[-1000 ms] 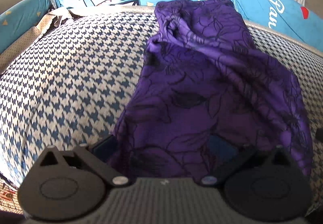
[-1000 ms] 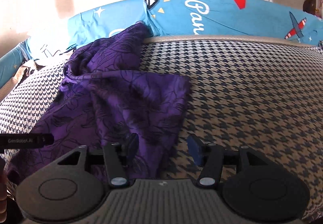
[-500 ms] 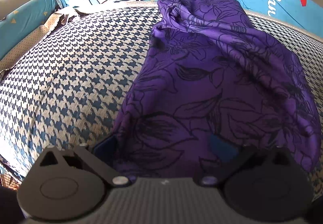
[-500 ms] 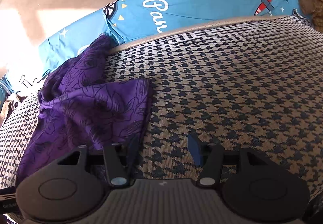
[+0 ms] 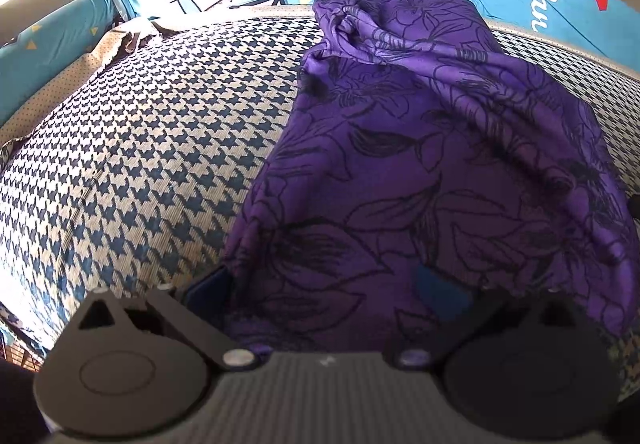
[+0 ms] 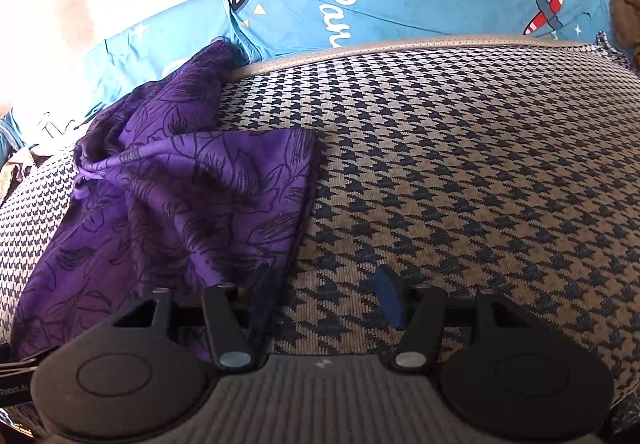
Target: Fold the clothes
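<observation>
Houndstooth mattress point(image 6: 460, 184), blue printed sheet point(image 6: 400, 12) behind, perhaps a chair beyond; both claws wide, right claw point(image 6: 326, 294) opening.

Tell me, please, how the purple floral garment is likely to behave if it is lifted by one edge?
The purple floral garment would probably hang limp: it already bunches into soft folds. It looks thin, so likely light. Its faint sheen suggests it may slide easily over the houndstooth cover.

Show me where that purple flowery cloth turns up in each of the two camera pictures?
Left wrist view: purple cloth fills the centre and right.
Right wrist view: purple cloth lies at the left.
Shared landmark: the blue sheet with white lettering behind the houndstooth cover.
</observation>
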